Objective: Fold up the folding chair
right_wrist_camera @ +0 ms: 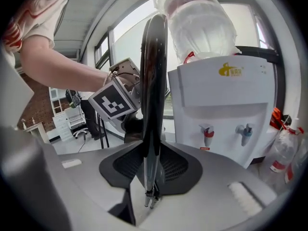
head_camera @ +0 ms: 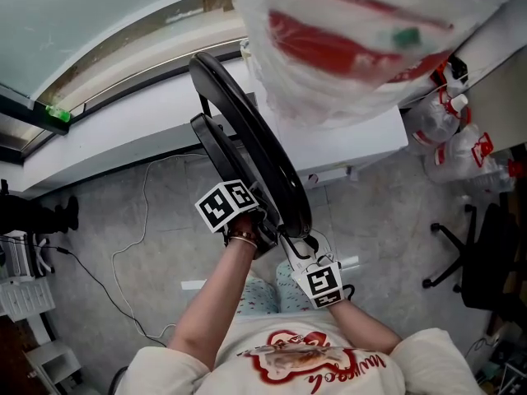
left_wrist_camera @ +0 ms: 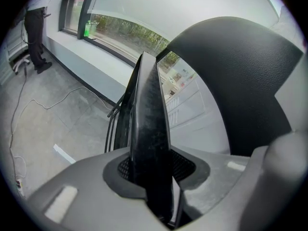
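Note:
A black folding chair [head_camera: 247,130] stands nearly flat, its seat and back close together, rising away from me toward the window. My left gripper [head_camera: 262,225] grips its lower left side. In the left gripper view the dark panel edge [left_wrist_camera: 149,129] fills the gap and both pads press on it. My right gripper [head_camera: 298,249] is at the chair's near lower end. In the right gripper view the thin chair edge [right_wrist_camera: 153,105] with its metal tubes runs between the jaws of the right gripper [right_wrist_camera: 151,177], with a pale gap beside it.
A white water dispenser [right_wrist_camera: 221,105] with a large bottle [right_wrist_camera: 202,23] stands just right of the chair. Several empty bottles [head_camera: 461,138] and a black office chair [head_camera: 486,253] are at the right. A cable [head_camera: 140,245] trails over the floor on the left, below the white window sill [head_camera: 123,113].

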`<state>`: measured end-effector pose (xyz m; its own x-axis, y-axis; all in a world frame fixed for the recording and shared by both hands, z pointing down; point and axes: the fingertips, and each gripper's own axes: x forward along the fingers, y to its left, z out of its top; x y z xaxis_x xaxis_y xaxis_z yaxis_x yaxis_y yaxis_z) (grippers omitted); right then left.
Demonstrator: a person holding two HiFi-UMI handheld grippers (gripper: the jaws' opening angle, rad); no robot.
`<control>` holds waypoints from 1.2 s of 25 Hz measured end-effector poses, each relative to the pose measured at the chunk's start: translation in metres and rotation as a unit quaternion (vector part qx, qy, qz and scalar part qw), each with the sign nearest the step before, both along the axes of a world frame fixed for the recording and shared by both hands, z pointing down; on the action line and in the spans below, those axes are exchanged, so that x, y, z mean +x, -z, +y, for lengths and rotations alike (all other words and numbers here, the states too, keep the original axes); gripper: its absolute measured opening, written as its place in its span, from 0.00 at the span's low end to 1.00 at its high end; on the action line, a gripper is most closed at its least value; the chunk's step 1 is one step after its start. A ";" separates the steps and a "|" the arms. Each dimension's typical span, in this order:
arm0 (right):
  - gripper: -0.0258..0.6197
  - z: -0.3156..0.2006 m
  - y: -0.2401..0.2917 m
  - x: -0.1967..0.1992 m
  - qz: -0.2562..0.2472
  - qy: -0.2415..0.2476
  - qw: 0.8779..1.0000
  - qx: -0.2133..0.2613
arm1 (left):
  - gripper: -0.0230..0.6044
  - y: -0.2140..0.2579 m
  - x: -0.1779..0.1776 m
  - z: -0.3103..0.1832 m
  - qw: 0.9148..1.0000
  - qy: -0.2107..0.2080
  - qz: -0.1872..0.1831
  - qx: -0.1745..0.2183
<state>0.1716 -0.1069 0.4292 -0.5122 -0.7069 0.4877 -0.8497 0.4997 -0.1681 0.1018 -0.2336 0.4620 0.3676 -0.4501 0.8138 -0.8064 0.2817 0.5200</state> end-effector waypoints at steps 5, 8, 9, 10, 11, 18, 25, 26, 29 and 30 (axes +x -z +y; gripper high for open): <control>0.20 0.007 0.008 0.007 -0.014 0.004 1.000 0.005 | 0.26 -0.003 0.005 -0.001 1.000 -0.002 -0.007 -0.005; 0.22 0.007 0.007 0.009 -0.008 0.008 1.000 0.004 | 0.26 -0.005 0.011 -0.004 1.000 -0.006 -0.015 -0.012; 0.21 0.007 0.007 0.010 -0.008 0.009 1.000 0.003 | 0.26 -0.005 0.013 -0.004 1.000 -0.008 -0.017 -0.012; 0.21 0.006 0.007 0.010 -0.008 0.010 1.000 0.003 | 0.26 -0.005 0.013 -0.004 1.000 -0.011 -0.019 -0.012; 0.20 0.006 0.007 0.010 -0.006 0.012 1.000 0.004 | 0.26 -0.005 0.014 -0.005 1.000 -0.014 -0.021 -0.012; 0.22 0.008 0.012 0.013 0.006 0.002 1.000 0.000 | 0.47 0.000 0.022 -0.005 0.999 -0.035 -0.003 -0.015; 0.22 0.025 0.027 0.012 0.002 -0.038 0.999 0.014 | 0.50 0.025 0.012 -0.002 0.999 -0.024 0.034 0.004; 0.22 0.029 0.030 0.009 0.001 -0.039 0.999 0.017 | 0.50 0.028 0.010 -0.001 0.999 -0.024 0.038 0.006; 0.22 0.045 0.040 0.000 -0.001 -0.040 0.999 0.027 | 0.50 0.046 0.002 0.006 0.999 -0.023 0.039 0.029; 0.22 0.049 0.044 -0.003 -0.003 -0.041 0.999 0.031 | 0.50 0.054 0.001 0.010 0.998 -0.027 0.039 0.041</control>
<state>0.1684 -0.0576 0.3855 -0.4536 -0.7755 0.4393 -0.8876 0.4376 -0.1440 0.1026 -0.2231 0.4076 0.4548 -0.4919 0.7425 -0.7751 0.1920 0.6019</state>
